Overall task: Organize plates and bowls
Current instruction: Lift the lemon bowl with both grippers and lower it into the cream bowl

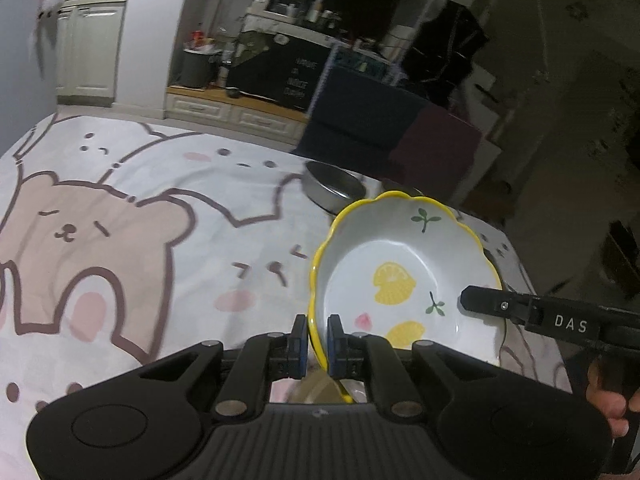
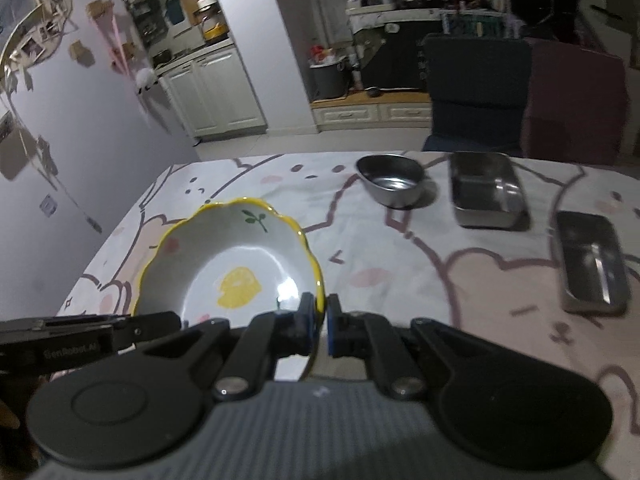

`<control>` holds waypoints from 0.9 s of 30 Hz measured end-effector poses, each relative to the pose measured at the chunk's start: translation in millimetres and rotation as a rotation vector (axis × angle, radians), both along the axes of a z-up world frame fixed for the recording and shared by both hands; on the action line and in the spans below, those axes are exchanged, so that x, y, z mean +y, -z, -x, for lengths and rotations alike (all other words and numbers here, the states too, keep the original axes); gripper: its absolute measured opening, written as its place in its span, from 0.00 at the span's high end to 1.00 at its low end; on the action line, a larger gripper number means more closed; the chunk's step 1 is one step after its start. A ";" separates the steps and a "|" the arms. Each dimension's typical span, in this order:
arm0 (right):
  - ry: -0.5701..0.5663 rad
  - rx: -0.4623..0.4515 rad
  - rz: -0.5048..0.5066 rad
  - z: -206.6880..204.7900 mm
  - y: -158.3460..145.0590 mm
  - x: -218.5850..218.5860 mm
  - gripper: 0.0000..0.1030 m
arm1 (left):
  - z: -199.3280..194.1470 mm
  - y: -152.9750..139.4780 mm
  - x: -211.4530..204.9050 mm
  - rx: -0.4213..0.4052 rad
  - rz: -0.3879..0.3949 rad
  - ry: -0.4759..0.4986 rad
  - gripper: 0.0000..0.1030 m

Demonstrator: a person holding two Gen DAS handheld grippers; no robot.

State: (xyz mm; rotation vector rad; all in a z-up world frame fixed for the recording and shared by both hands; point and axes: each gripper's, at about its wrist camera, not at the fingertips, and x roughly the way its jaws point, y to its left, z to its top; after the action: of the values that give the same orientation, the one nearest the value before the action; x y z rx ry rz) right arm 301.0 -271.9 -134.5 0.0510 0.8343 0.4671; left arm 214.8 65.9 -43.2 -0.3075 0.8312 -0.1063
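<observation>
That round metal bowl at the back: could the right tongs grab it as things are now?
Probably not yet. The right tongs are shut on the rim of the yellow-edged dish, shared with the left tongs. The path to the round metal bowl looks clear, though.

Dim indoor light, motion blur throughout, fisheye bending and dark corners.

Tabletop (image 2: 400,280) covered w/ a white cloth (image 1: 140,240), pink and brown cartoon bears printed on it. On the cloth, far side: round steel bowl (image 2: 390,184), upright. Just right of it a rectangular steel tray (image 2: 486,190). Nearer and further right, a 2nd rectangular steel tray (image 2: 592,262). All three apart from each other, none touching.
</observation>
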 end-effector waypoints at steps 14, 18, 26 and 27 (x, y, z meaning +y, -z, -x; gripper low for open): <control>0.068 0.064 0.070 66.9 19.4 -51.5 0.92 | 31.0 37.8 -45.2 0.096 -0.052 0.152 0.90; 0.066 0.110 0.111 72.4 36.5 -51.8 0.92 | 30.9 55.3 -45.8 0.138 -0.050 0.169 0.89; 0.074 0.152 0.161 68.5 48.5 -47.0 0.92 | 26.4 79.4 -42.1 0.190 0.009 0.162 0.89; 0.075 0.157 0.167 67.1 50.2 -46.1 0.92 | 25.7 82.2 -41.4 0.196 0.016 0.158 0.89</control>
State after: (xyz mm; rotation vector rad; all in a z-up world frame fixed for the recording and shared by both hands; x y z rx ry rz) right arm 233.9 -317.9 -184.7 -0.0359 1.0198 0.3246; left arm 189.1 24.5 -125.3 -0.2695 1.0495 -0.2335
